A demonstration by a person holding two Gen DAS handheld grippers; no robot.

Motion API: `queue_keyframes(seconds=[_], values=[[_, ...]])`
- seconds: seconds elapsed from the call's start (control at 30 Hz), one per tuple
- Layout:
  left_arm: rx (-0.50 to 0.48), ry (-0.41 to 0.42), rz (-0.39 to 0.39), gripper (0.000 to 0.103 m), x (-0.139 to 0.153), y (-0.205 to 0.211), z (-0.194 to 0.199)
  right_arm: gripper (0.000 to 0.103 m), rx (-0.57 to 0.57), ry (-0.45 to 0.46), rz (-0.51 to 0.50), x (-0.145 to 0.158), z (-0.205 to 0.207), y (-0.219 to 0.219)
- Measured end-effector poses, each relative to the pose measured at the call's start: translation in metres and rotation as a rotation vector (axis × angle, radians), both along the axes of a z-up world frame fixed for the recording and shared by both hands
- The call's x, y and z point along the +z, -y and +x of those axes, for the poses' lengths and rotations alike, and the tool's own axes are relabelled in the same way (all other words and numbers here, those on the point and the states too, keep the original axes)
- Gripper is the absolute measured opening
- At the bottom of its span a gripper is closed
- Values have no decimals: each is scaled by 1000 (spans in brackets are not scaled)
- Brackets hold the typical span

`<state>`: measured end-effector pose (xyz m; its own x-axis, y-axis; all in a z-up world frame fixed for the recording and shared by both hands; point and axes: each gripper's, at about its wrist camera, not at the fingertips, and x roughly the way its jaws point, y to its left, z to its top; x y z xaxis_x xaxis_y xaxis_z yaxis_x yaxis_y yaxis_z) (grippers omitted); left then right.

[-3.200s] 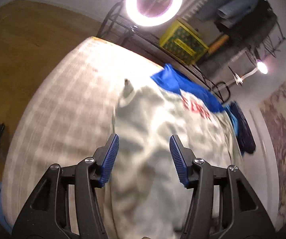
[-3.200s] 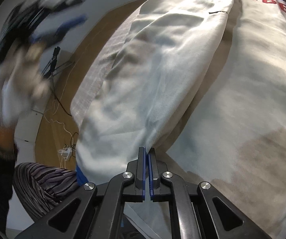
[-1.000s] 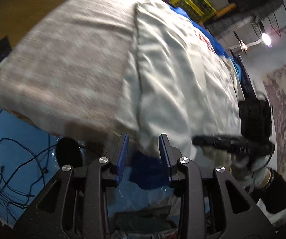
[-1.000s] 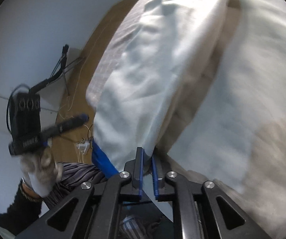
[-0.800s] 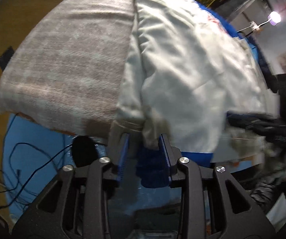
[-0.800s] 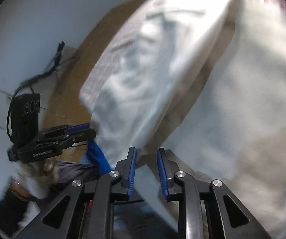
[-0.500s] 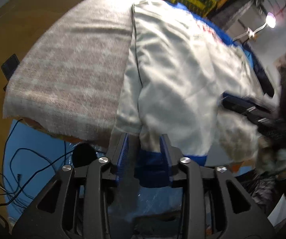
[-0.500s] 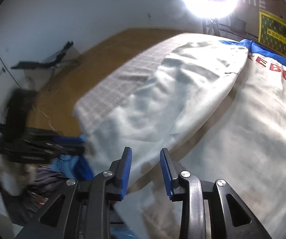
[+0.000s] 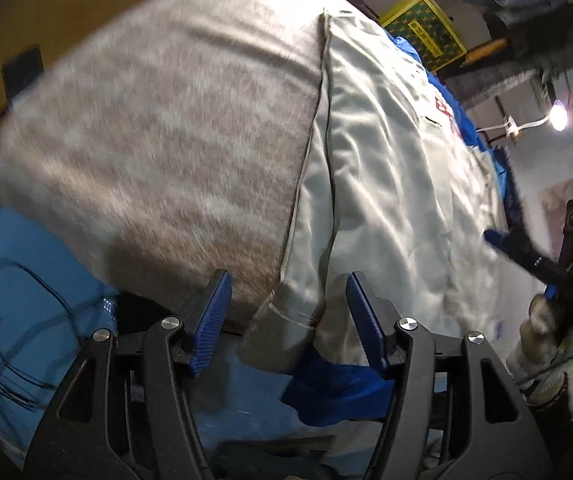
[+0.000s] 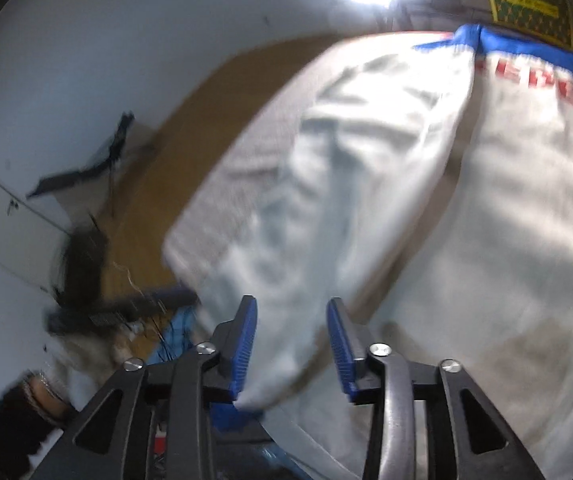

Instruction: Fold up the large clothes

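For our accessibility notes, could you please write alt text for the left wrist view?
The open left gripper hovers over the hem of a white garment lying on a grey blanket. The right gripper shows at the right edge.

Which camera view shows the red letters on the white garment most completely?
The right wrist view: a row of red letters runs under the blue band, though blurred. The left wrist view shows only a small red patch at the far edge.

- A worktop point(image 9: 158, 128) covered in grey checked cloth carries everything; its near edge overhangs blue sheeting
- A white garment point(image 9: 386, 184) with blue trim and red lettering lies flat on the cloth; one side is folded over, and its hem hangs past the near edge
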<state>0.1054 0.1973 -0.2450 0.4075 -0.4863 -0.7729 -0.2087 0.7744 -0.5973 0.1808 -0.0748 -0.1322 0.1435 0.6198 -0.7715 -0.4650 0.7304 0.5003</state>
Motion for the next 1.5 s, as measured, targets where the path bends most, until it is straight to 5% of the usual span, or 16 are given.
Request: queue_keyframes(seconds=[0.23, 0.33, 0.4, 0.47, 0.6, 0.7, 0.73, 0.8, 0.87, 1.13, 1.2, 1.5], values=[[54, -6, -233, 58, -9, -19, -6, 59, -12, 49, -21, 39, 53, -37], [21, 39, -191, 42, 4, -8, -5, 64, 11, 15, -43, 37, 79, -67], [-11, 68, -172, 13, 14, -2, -4, 65, 30, -1, -80, 33, 91, -82], [-47, 93, -197, 4, 22, 4, -2, 67, 46, 6, -125, 27, 106, -104], [-141, 149, -81, 4, 38, 28, -2, 70, 58, 27, -242, 9, 134, -147], [-114, 190, 55, 7, 51, 25, -7, 70, 39, 35, -321, -5, 151, -167], [-91, 186, 71, 12, 50, 19, -7, 69, 40, 19, -318, -10, 154, -169], [-22, 158, 35, 50, 40, 0, -8, 69, 39, -6, -306, -15, 159, -172], [34, 117, -22, 55, 26, -14, -6, 69, 45, -15, -293, -16, 162, -171], [-25, 9, -127, 53, -5, -3, 3, 69, 1, -31, -304, -22, 181, -169], [-59, 9, -87, 19, -4, 1, 3, 69, -17, -40, -309, -26, 186, -169], [-149, 164, -125, 13, 36, 26, 0, 70, -27, -53, -418, -54, 205, -200]])
